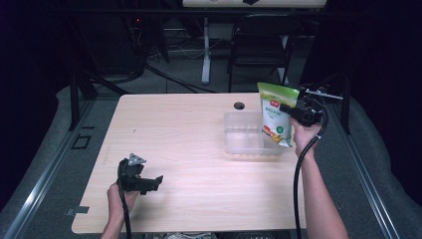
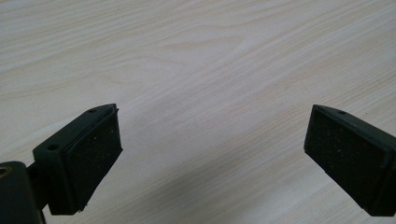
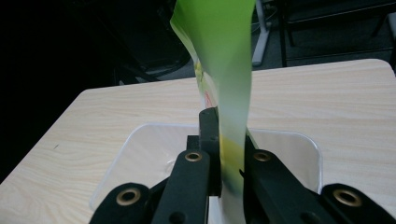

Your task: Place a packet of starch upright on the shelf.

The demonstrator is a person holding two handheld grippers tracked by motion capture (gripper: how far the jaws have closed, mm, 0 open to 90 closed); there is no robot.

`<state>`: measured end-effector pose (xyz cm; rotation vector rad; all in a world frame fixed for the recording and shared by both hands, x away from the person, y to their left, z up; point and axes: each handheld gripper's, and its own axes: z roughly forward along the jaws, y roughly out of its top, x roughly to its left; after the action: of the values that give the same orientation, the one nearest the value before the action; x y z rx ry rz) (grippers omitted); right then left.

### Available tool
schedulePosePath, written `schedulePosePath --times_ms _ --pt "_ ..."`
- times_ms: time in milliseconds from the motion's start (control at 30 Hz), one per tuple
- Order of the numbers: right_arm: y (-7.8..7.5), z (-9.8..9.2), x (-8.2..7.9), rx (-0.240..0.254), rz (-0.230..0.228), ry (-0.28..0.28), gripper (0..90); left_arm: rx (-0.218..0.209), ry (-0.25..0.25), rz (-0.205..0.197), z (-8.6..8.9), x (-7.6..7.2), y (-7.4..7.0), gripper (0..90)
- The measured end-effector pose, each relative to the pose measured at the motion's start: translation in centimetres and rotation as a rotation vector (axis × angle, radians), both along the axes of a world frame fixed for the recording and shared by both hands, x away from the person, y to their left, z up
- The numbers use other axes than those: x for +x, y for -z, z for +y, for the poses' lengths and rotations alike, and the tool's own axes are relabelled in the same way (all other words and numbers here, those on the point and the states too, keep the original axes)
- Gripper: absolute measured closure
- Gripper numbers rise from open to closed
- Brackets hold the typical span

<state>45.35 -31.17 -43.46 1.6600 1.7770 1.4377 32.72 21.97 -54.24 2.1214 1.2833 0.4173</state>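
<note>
Hanging upright in the air, the green pouch [image 1: 276, 113] sits above the right end of the clear plastic bin [image 1: 239, 133], its lower corner near the bin's right wall. In the right gripper view the pouch [image 3: 223, 70] is seen edge-on, pinched between the two black jaws, with the bin [image 3: 140, 154] open directly beneath. The right gripper [image 1: 293, 110] is clamped tight on the pouch's side edge, roughly midway up its height. The left gripper [image 1: 149, 183] rests low over the near left part of the counter [image 1: 189, 149], well apart from the bin; its jaws stand wide with nothing between them, bare wood below.

The likely aim is to put the pouch into the bin. The risks: the pouch is tall and limp, held by one thin edge, so it could swing and catch its lower corner on the right rim, landing half outside. The bin looks light, and nothing steadies it, so a nudge could slide it across the counter.
</note>
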Motion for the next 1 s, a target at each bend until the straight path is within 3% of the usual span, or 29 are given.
schedulePosePath --times_ms 233,467,633,833,1000 --pt "1.0 0.1 0.3 0.039 -0.04 0.018 90.0 0.002 -0.001 0.001 -0.1 0.0 0.0 3.7" --pt "2.4 0.1 0.7 0.028 -0.017 0.023 90.0 0.004 -0.002 0.0 0.0 0.0 0.0 3.7" --pt "2.8 -0.1 0.5 0.029 -0.029 0.015 90.0 0.003 0.0 0.0 -0.1 0.0 0.0 3.7" --pt "2.7 0.4 0.5 -0.078 -0.021 -0.014 89.9 0.007 0.003 -0.008 -0.2 -0.1 0.0 3.7" --pt "2.8 0.6 0.4 -0.115 -0.011 -0.024 89.9 0.001 0.0 -0.006 -0.1 -0.2 -0.1 3.7"
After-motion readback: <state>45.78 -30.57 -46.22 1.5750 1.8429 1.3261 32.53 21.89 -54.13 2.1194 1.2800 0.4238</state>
